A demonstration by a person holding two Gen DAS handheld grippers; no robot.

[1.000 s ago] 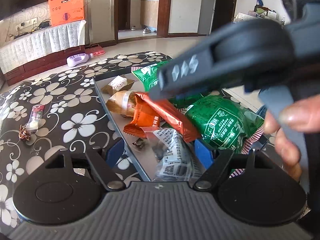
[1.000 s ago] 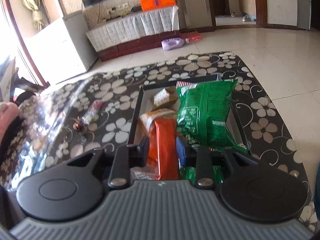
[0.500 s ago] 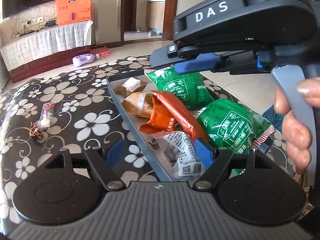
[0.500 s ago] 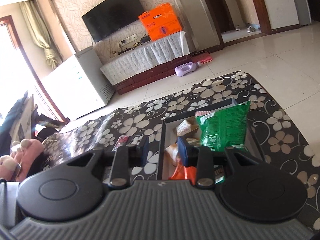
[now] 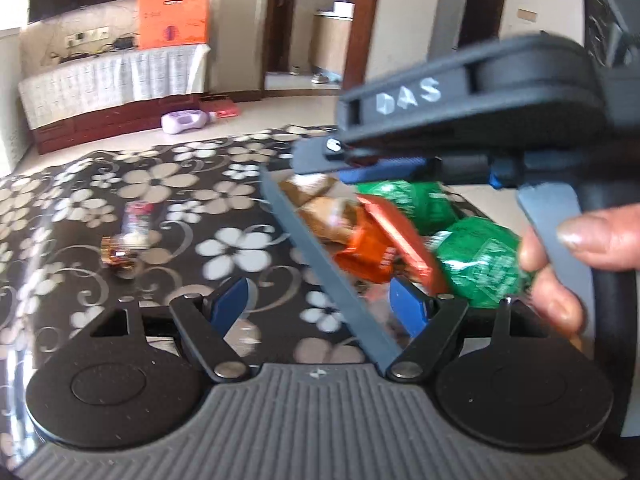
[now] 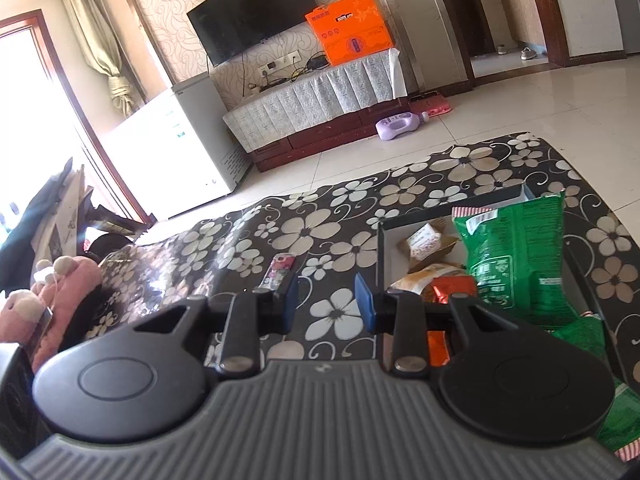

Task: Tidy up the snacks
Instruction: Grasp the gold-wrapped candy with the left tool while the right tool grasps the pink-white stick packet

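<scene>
Right wrist view: right claw (image 6: 327,303) empty, part-open, left of shallow grey tray (image 6: 381,256); left claw (image 5: 320,304) open, empty. Advise squaring onto small pink wrapped candy (image 6: 279,271).

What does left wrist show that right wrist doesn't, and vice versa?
Left wrist only: the right claw seen from outside, marked DAS, over the tray, with the person's hand on its trigger; a small brown candy on the tablecloth.

Right wrist only: the TV, the white chest freezer, the curtain, a pink plush item at left.

Both: the tray, green bags, orange packets, the pink-topped packet outside the tray, the orange box, the purple bottle.
</scene>
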